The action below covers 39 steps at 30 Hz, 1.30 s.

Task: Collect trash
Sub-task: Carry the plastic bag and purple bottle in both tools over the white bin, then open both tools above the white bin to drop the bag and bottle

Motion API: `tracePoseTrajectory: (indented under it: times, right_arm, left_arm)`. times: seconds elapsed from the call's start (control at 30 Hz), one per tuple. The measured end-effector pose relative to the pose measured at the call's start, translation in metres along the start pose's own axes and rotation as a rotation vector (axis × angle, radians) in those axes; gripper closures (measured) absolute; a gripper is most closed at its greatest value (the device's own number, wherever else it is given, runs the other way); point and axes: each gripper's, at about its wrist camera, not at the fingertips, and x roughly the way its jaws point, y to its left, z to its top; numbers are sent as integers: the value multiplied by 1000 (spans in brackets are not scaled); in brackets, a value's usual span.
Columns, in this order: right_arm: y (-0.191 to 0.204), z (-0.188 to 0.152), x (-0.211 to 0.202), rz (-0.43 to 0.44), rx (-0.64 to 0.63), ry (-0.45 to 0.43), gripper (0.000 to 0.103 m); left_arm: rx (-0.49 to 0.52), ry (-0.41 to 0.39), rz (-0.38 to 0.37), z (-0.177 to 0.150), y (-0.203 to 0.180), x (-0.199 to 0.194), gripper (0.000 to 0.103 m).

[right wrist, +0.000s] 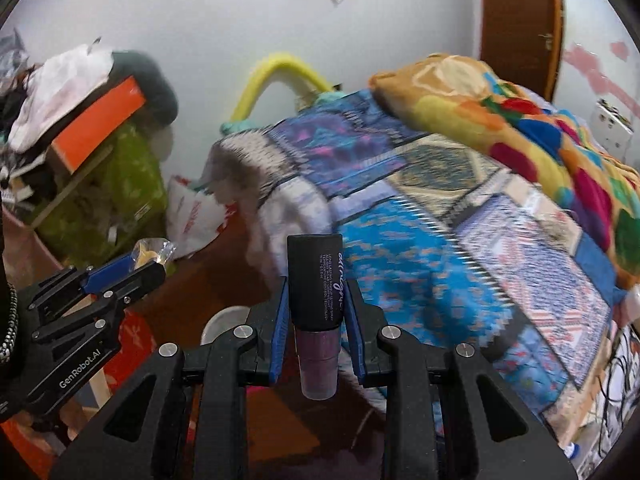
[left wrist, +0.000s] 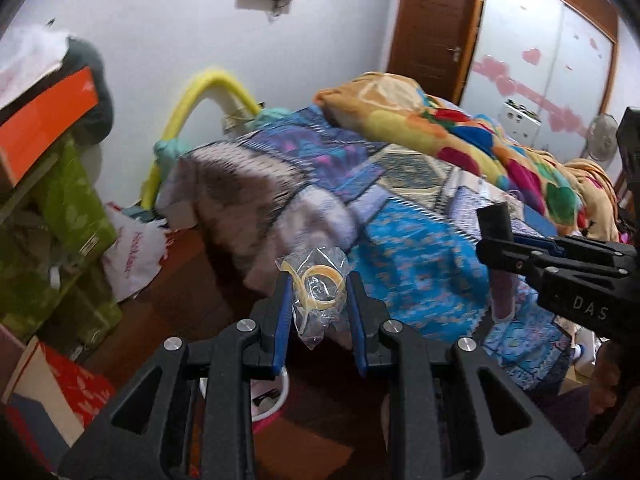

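My left gripper [left wrist: 316, 280] is shut on a clear plastic bag [left wrist: 318, 292] with yellowish rings inside, held in the air above the floor beside the bed. It also shows in the right wrist view [right wrist: 150, 258] at the left. My right gripper [right wrist: 315, 284] is shut on a spray bottle [right wrist: 316, 304] with a black cap and a purple body, held upright. The bottle's cap [left wrist: 494, 222] shows in the left wrist view at the right. A white bin [left wrist: 276, 396] with a pink base sits on the floor below the left gripper, mostly hidden; its rim [right wrist: 224, 320] shows in the right wrist view.
A bed with a blue patchwork quilt [left wrist: 400, 240] and a colourful blanket [left wrist: 460, 136] fills the right. Green and orange boxes [left wrist: 48, 184] are stacked at the left. A white shopping bag [left wrist: 136, 248] lies on the brown floor. A wooden door [left wrist: 436, 16] is behind.
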Motion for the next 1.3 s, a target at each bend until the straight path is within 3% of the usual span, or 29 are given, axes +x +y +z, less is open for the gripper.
tracePoseTrajectory:
  times: [0.33, 0.73, 1.07, 1.3]
  right_arm:
    - [56, -6, 71, 113, -74, 126, 79]
    - [94, -26, 142, 224, -121, 332, 79]
    - [124, -4, 164, 320, -157, 389, 77]
    - [120, -5, 163, 267, -203, 377, 76]
  left_arm:
    - [-121, 99, 92, -35, 70, 29, 77]
    - [-214, 228, 144, -88, 111, 66, 77]
    - [-247, 287, 164, -103, 132, 86, 77]
    - [-267, 289, 152, -91, 137, 100, 77]
